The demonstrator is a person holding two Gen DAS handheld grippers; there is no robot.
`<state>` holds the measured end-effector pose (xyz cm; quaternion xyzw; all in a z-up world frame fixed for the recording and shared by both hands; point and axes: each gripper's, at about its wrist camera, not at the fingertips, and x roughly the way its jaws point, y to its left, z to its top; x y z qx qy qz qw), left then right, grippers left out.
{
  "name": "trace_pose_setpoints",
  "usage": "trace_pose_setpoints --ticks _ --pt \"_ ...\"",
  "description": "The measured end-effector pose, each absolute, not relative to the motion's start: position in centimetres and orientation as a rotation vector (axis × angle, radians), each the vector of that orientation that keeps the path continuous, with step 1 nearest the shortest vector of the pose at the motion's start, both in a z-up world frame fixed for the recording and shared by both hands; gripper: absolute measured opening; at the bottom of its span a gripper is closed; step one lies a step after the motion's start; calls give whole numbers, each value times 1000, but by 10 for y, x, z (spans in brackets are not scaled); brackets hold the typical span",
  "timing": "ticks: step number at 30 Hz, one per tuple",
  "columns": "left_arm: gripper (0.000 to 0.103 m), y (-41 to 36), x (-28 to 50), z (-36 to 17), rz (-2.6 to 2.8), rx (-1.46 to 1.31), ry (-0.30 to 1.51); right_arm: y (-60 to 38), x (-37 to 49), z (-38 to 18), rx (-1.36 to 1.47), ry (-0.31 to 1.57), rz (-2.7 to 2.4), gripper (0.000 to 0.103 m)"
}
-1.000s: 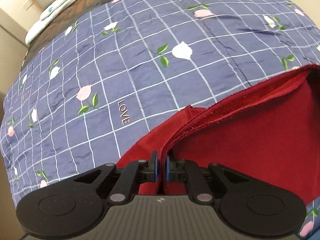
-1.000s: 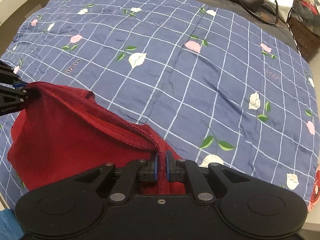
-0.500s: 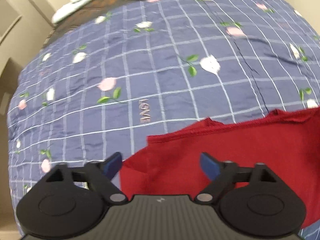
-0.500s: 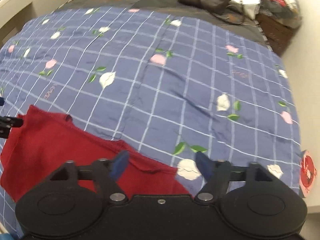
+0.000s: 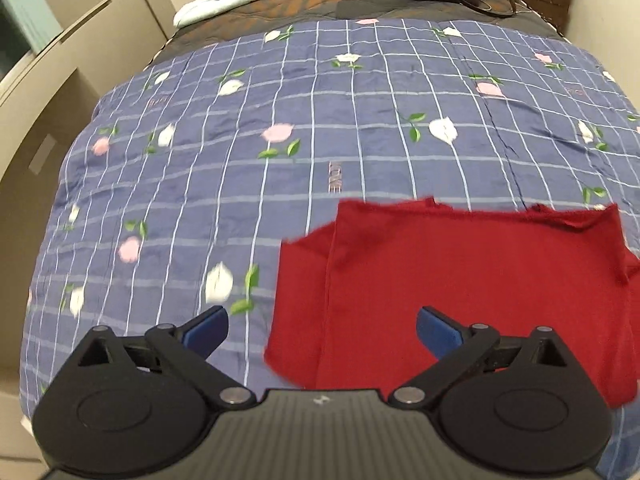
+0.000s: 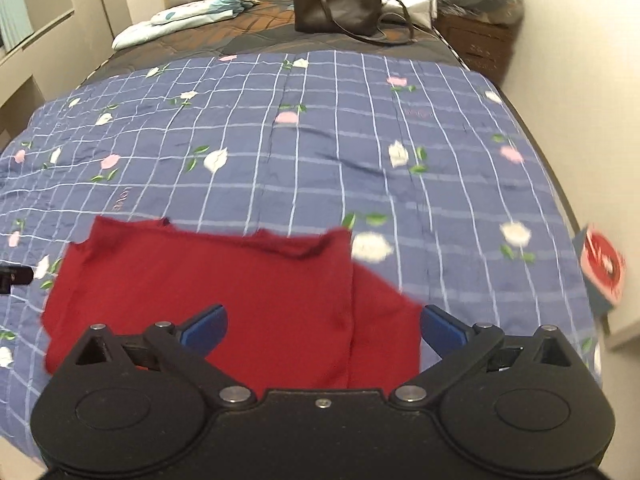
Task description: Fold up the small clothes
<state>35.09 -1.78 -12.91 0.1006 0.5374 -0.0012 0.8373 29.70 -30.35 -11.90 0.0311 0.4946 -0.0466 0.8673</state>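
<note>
A small red garment point(image 5: 472, 280) lies flat on the blue checked floral quilt point(image 5: 280, 128), folded over on itself with its far edge roughly straight. My left gripper point(image 5: 322, 326) hovers open above the garment's near left part, nothing between its blue pads. In the right wrist view the same red garment point(image 6: 224, 288) spreads below my right gripper point(image 6: 324, 326), which is open and holds nothing. A sleeve-like flap point(image 6: 384, 328) sticks out at the garment's right. The left gripper's tip point(image 6: 14, 276) shows at that view's left edge.
The quilt point(image 6: 360, 140) covers a bed with a dark blanket beyond it. A brown handbag point(image 6: 340, 6) and white bags sit at the head end, a folded light cloth point(image 6: 180, 22) at the back left. Walls flank both sides, and a wooden nightstand point(image 6: 480, 44) stands at the right.
Both grippers were shut on the garment's raised edge a second ago. They opened, let it drop flat, and have pulled up and back from it.
</note>
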Motion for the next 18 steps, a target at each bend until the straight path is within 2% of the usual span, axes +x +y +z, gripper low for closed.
trace_pose_setpoints --ticks 11,18 --pt "102 10 235 -103 66 158 1235 -257 210 -90 189 1019 -120 102" --pt "102 26 175 -79 62 170 1215 -227 147 -74 241 1011 -115 102"
